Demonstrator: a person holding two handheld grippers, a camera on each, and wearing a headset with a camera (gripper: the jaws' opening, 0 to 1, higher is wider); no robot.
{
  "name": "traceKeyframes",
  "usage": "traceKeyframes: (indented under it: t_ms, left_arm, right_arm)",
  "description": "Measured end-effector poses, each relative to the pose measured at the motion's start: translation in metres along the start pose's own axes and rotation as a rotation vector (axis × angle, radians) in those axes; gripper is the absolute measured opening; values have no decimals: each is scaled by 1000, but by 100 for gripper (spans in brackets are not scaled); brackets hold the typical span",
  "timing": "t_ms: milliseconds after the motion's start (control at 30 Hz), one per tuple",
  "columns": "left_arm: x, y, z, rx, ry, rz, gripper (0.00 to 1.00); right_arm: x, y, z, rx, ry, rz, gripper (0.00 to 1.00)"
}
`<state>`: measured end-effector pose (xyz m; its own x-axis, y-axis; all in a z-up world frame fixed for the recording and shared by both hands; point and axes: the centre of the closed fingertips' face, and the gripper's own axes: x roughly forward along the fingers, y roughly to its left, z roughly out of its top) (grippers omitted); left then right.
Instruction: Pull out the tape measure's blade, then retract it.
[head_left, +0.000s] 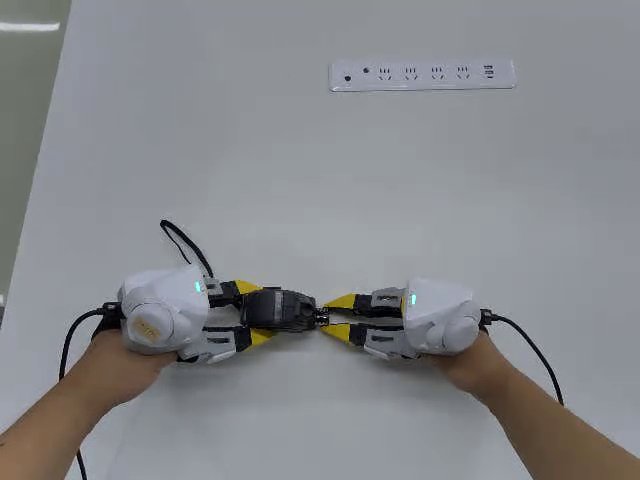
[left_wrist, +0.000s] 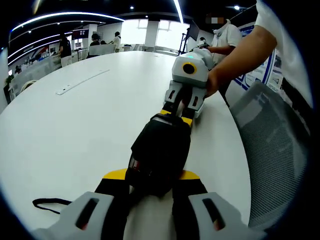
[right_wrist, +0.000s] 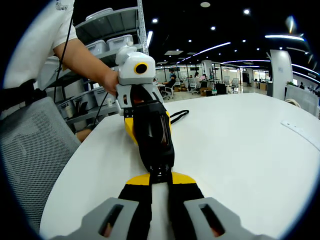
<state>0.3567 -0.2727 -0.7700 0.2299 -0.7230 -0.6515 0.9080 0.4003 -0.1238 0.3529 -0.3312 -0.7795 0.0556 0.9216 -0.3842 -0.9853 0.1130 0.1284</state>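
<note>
1. Status: my left gripper (left_wrist: 150, 176) pinches the tape measure (left_wrist: 160, 150) by its case, which rests on the table (head_left: 300, 150). My right gripper (right_wrist: 160, 180) is pressed together on the hook (right_wrist: 159, 172) at the case mouth. No blade length shows, so I judge the pull not yet begun. Both pull and retract remain.
2. Views: the right gripper view shows the hook grip closely. The head view adds the cord (head_left: 180, 238) and, farther off, a power strip (head_left: 422, 74).
</note>
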Motion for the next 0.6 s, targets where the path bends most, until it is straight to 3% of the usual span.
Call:
traceKeyframes:
  t_ms: [600]
  left_arm:
    - [2,0,0,11,7,-4,28]
  right_arm:
    - [-5,-1,-2,3,-1,9,9]
